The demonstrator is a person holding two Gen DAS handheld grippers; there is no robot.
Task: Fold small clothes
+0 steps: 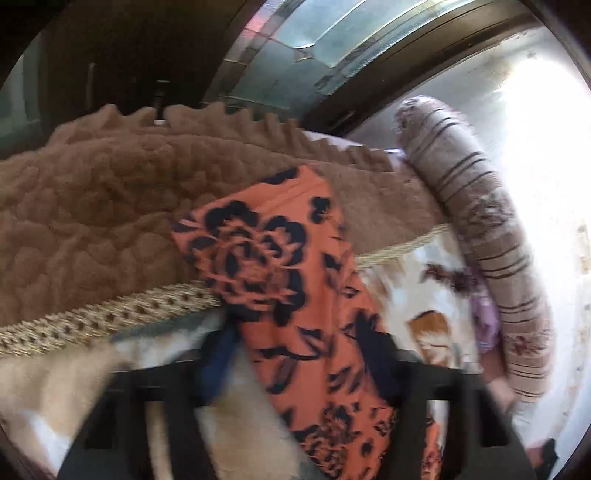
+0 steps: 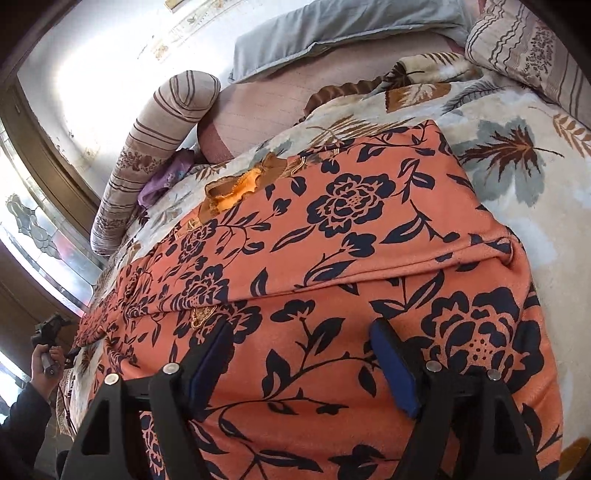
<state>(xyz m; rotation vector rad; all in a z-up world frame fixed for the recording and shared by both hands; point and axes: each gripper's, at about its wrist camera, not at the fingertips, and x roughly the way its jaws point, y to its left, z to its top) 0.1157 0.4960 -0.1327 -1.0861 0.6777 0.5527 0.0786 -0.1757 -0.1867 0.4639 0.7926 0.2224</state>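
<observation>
An orange garment with dark navy flowers [image 2: 332,240] lies spread on the bed, folded across its middle. My right gripper [image 2: 303,354] hovers over its near part, jaws open, blue pads [image 2: 393,365] apart with nothing between them. In the left wrist view a strip of the same garment [image 1: 295,295] runs up from between my left gripper's jaws [image 1: 295,369], which are closed on its edge; the view is blurred. The left gripper also shows far left in the right wrist view [image 2: 50,332], held in a hand at the garment's far end.
The bed has a leaf-print cover [image 2: 517,155]. A striped bolster [image 2: 147,147] lies at its edge by the wall. A grey pillow [image 2: 332,33] and patterned pillow [image 2: 528,48] sit at the head. A brown plush blanket [image 1: 110,206] with woven trim lies by the left gripper.
</observation>
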